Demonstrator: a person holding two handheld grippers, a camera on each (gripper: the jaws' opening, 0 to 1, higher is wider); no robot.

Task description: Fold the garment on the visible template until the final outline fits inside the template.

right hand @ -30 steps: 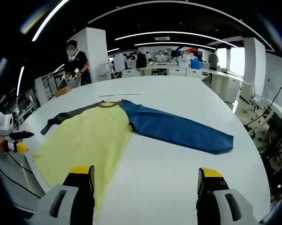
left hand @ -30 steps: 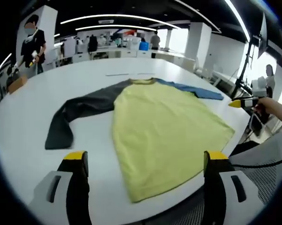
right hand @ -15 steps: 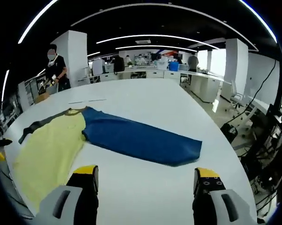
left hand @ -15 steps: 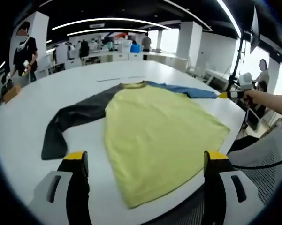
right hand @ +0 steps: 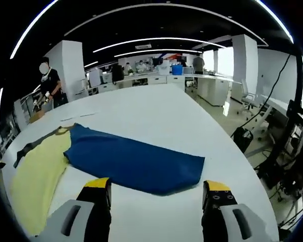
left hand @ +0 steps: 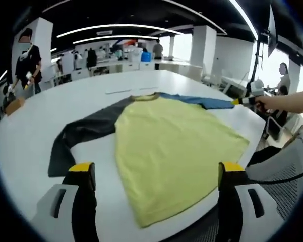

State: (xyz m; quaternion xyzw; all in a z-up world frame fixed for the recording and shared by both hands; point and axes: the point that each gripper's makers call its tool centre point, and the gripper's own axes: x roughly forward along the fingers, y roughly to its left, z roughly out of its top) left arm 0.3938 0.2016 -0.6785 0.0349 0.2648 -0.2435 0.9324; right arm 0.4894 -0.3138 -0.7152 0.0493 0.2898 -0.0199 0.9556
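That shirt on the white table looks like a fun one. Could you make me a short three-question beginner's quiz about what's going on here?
1. True or false: the blue sleeve lies spread flat, not yet folded over the yellow body.
2. What colour is the other sleeve? A red, B dark grey, C white.
3. Fill in: the right gripper has its jaws ____, holding nothing.

Key: 1 true; 2 B; 3 open. The left gripper is open too, above the table.
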